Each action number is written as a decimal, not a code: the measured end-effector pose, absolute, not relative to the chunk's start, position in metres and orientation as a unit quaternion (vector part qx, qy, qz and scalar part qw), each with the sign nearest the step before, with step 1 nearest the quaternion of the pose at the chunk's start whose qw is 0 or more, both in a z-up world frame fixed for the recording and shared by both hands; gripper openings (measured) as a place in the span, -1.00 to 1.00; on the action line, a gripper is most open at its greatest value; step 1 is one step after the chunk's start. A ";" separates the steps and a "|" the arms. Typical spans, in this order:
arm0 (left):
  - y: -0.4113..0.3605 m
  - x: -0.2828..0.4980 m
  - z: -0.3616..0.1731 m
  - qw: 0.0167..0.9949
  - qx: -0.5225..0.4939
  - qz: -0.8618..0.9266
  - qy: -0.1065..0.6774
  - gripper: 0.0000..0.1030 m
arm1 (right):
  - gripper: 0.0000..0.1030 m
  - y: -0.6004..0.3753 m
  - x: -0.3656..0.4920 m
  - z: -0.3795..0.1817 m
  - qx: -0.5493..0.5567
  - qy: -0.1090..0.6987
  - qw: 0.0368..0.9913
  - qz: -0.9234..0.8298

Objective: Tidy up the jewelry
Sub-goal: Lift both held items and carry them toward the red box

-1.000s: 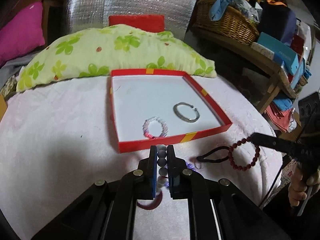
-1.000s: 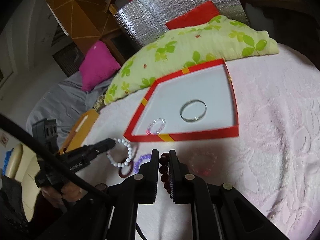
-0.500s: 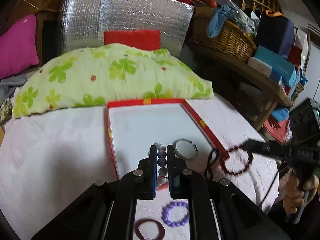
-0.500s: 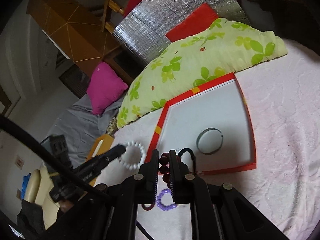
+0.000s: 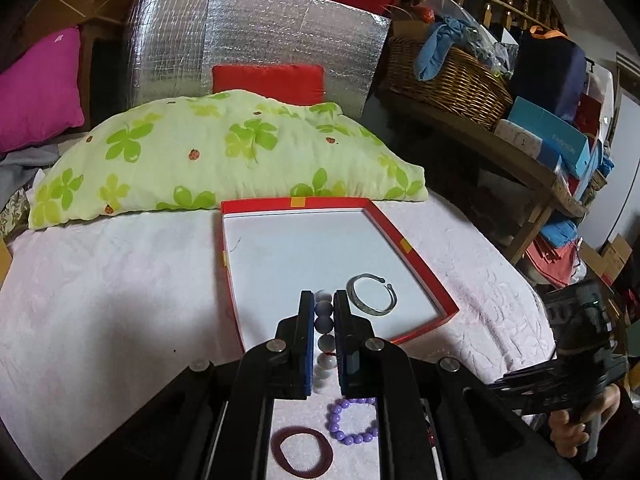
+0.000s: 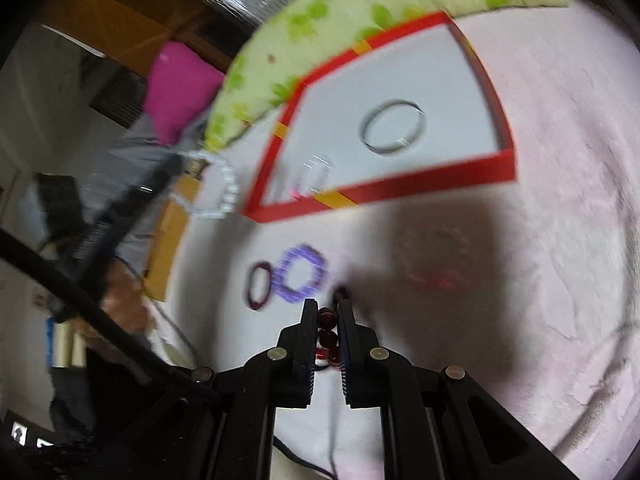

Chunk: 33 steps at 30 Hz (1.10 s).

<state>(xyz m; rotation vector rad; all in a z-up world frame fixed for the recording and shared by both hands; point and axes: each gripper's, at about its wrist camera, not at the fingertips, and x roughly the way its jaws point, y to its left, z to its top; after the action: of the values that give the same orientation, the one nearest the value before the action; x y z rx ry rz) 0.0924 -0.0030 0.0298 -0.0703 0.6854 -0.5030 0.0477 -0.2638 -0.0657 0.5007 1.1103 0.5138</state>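
A red box [image 5: 404,242] with a white floor lies on the pink cloth and holds a silver bangle [image 5: 372,294]. My left gripper [image 5: 324,300] is shut on a white and grey bead bracelet [image 5: 325,322] that hangs over the box's near edge. In the blurred right wrist view, my right gripper [image 6: 326,312] is shut on a dark red bead bracelet [image 6: 327,336], low over the cloth. That view also shows a clear pink bracelet [image 6: 312,178] in the box's near corner. A purple bead bracelet [image 5: 352,420] and a maroon band [image 5: 300,450] lie on the cloth.
A green-flowered pillow [image 5: 224,156] lies behind the box, with a silver foil panel [image 5: 256,40] further back. A wicker basket [image 5: 448,80] and boxes fill a shelf on the right. A faint pink-red bracelet [image 6: 436,272] sits on the cloth in shadow.
My left gripper rose with the white bracelet and now hangs over the box's near edge. My right gripper first lifted the dark red bracelet, then dropped and rolled back toward the cloth.
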 end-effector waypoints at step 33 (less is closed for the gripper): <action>0.001 0.095 0.020 0.910 -0.034 -0.228 0.345 -0.81 | -0.80 -0.231 0.047 -0.061 0.168 0.519 0.798 0.256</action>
<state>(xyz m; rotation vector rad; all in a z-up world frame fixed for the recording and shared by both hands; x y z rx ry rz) 0.0952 0.0012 0.0203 -0.0703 0.7120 -0.4709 0.0465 -0.2308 -0.0613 0.3603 1.1149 0.5489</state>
